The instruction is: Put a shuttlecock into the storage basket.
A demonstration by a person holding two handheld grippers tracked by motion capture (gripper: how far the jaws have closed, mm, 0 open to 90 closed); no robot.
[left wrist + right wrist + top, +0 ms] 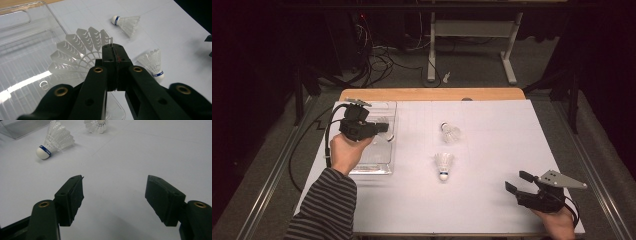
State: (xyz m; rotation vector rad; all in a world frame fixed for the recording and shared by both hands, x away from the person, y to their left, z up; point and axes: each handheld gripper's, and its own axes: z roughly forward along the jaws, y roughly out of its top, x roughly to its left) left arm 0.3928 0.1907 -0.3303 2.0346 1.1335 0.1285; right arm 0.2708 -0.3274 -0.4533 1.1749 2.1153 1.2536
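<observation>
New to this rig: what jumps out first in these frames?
The left hand-held gripper, jaws shut, pinches the skirt edge of a white shuttlecock above the clear plastic tray at the table's left. Two more shuttlecocks lie loose on the white sheet mid-table, the far shuttlecock and the near shuttlecock. The right hand-held gripper waits open and holding nothing at the near right corner.

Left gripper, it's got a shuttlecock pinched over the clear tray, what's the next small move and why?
Probably lower it a little and open the jaws. The left gripper is shut on the skirt edge of a shuttlecock hanging over the clear tray, so a release should drop it inside. Two shuttlecocks remain on the white sheet.
</observation>
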